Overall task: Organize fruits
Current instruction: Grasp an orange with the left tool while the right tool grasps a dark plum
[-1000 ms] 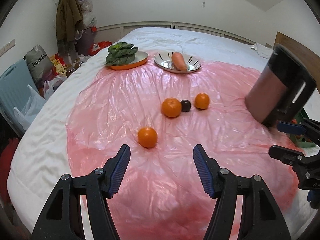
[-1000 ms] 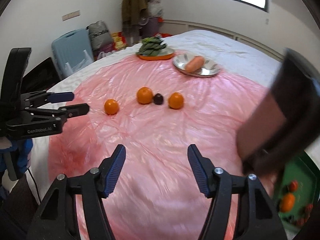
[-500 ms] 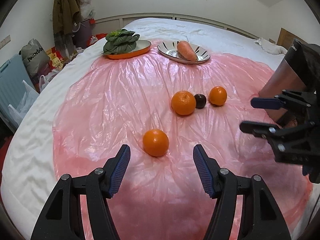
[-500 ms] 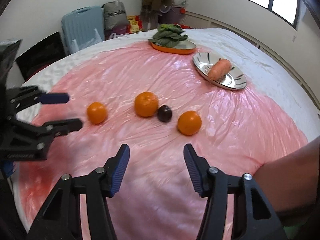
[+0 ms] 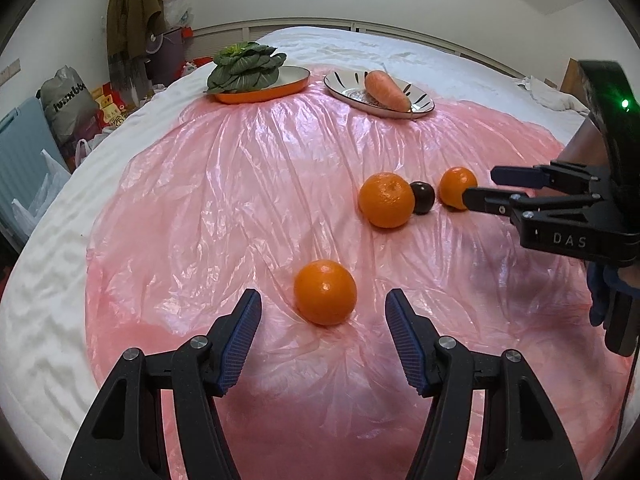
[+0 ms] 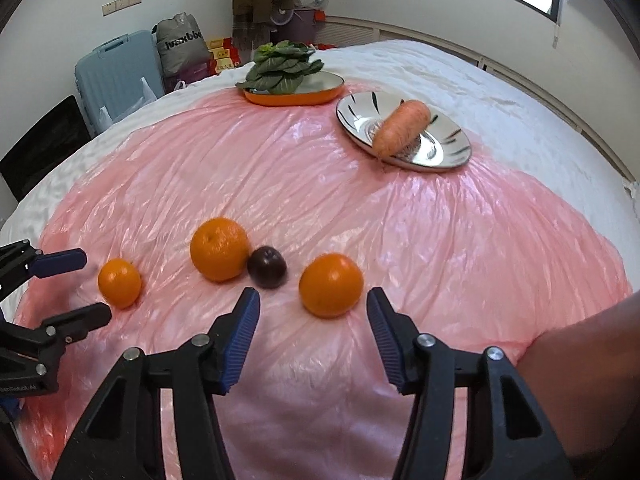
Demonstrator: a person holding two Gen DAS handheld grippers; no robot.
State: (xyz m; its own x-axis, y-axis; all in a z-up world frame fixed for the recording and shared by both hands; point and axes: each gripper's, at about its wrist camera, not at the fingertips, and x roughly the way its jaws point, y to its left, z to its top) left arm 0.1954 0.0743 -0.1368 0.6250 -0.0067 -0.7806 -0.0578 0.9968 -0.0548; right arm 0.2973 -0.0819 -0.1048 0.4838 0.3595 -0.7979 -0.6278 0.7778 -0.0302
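Approach stage of fruit sorting, seen from both wrists. Pink plastic sheet (image 5: 240,184) over a white bed carries all items. Orange dish (image 5: 276,88) at the far edge holds leafy greens (image 5: 244,66); beside it the striped plate (image 5: 352,92) holds one carrot (image 5: 386,88); neither yet holds fruit. Left gripper (image 5: 322,330), jaws apart and empty, stands just short of the nearest orange (image 5: 325,298). Right gripper (image 6: 312,330), jaws apart, having just narrowed slightly with nothing between them, faces another orange (image 6: 331,285). A larger orange (image 6: 219,249) touches a dark plum (image 6: 267,267). Next move, judged: advance each gripper until the pads straddle its orange, then close; round fruit may roll on the slack sheet
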